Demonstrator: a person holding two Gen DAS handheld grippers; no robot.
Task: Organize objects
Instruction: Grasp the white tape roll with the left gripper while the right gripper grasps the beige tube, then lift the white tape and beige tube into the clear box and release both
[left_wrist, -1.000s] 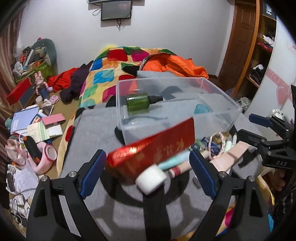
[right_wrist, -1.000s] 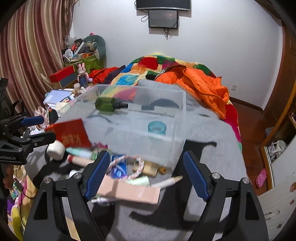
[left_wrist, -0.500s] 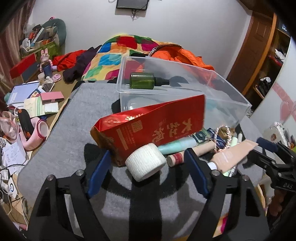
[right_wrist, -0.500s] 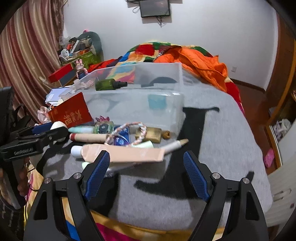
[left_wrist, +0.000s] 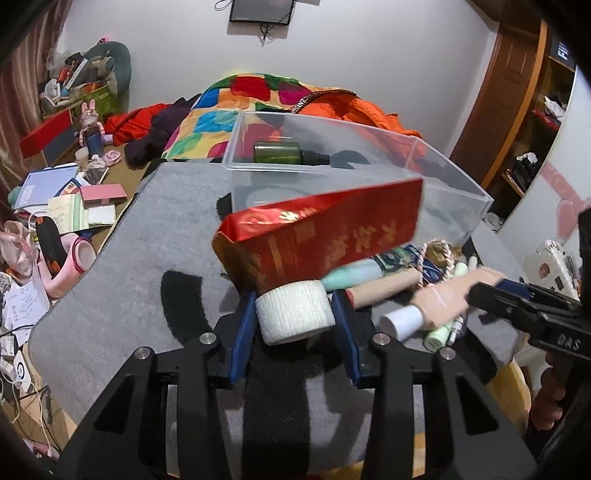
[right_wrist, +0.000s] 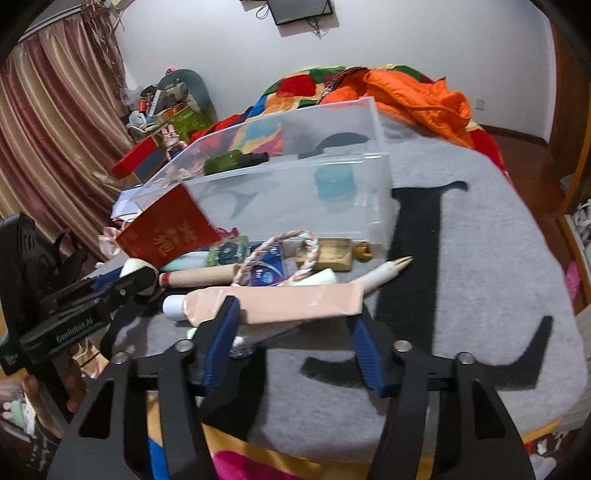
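Our left gripper (left_wrist: 293, 312) has its fingers closed on the white tape roll (left_wrist: 293, 314), whose axis runs crosswise between them, just in front of the red packet (left_wrist: 321, 236). Our right gripper (right_wrist: 293, 325) fingers straddle the pink tube (right_wrist: 273, 301), which lies lengthwise left to right; we cannot tell whether they press it. The clear bin (right_wrist: 295, 192) stands behind the pile on the grey table (right_wrist: 480, 258), bare to the right.

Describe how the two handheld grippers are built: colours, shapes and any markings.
Both the left gripper and the right gripper have matte black angular frames with cut-out slots, silver screw heads and blue ribbed finger pads. White lettering shows on their sides: "GenRobot.AI" on the left, partly readable "DAS" on the right.
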